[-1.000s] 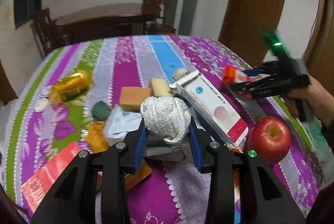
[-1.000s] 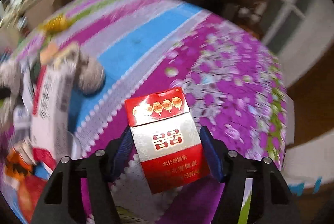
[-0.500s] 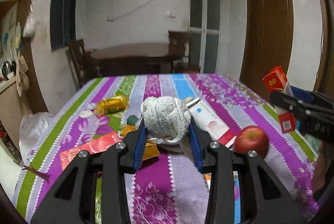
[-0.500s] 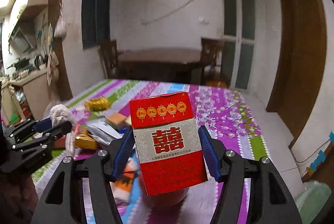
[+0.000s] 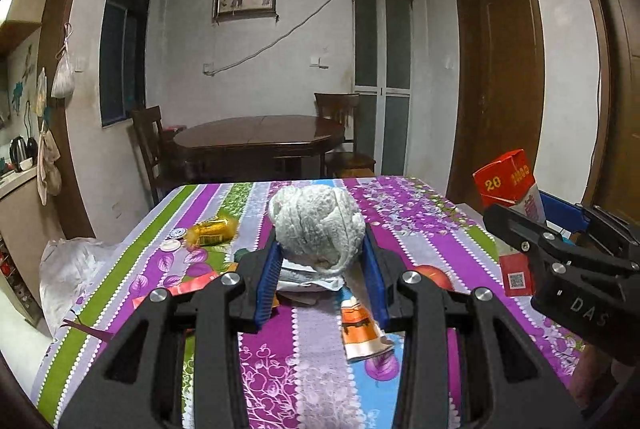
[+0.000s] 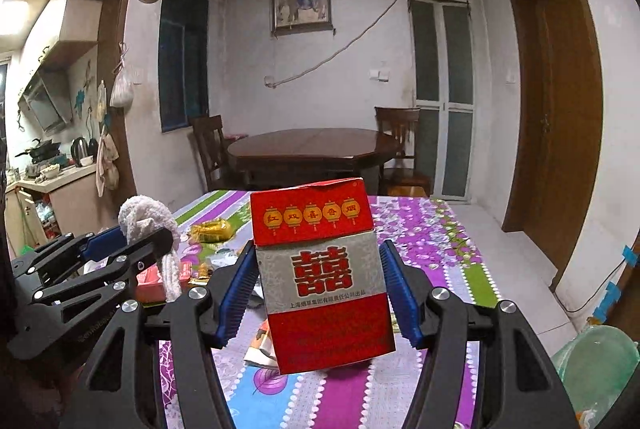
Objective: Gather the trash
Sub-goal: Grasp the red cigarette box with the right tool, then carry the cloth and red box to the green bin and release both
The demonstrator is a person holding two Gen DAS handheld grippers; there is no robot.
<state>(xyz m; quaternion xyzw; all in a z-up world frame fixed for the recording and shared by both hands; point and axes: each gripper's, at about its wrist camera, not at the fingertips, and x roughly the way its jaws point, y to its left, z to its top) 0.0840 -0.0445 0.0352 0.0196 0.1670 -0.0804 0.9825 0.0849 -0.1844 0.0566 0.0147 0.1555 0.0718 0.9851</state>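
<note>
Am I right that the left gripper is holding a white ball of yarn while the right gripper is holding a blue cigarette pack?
Not quite: the cigarette pack in the right gripper is red with a silver band, not blue, as the right wrist view shows. The rest stands: the left gripper holds the white ball of yarn.

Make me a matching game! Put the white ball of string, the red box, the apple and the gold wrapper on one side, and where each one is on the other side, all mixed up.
Things:
1. white ball of string
2. red box
3. apple
4. gold wrapper

Places:
A. on the tablecloth, partly hidden behind a finger of the left gripper
B. clamped in the right gripper
C. on the tablecloth by the green stripe
D. clamped in the left gripper

Pairs: 1-D, 2-B, 3-A, 4-C
</note>
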